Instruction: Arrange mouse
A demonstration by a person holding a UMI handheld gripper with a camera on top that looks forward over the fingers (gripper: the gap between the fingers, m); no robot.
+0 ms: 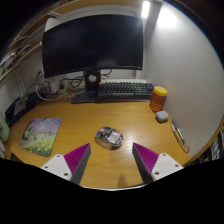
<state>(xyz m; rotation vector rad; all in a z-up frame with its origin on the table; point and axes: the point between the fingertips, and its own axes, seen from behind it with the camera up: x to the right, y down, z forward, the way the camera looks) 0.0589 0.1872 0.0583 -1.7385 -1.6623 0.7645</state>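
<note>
A grey mouse [109, 136] lies on the wooden desk [70, 112], just ahead of my fingers and roughly midway between them. My gripper [112, 160] is open and empty, its magenta pads [77, 157] spread wide with bare desk between them. A colourful mouse mat [41, 134] lies on the desk to the left of the mouse, beyond my left finger.
A dark monitor [92, 45] stands at the back with a black keyboard [124, 90] in front of it. An orange jar [158, 98] and a small grey object [162, 116] stand to the right. A pen-like item [180, 137] lies near the desk's right edge.
</note>
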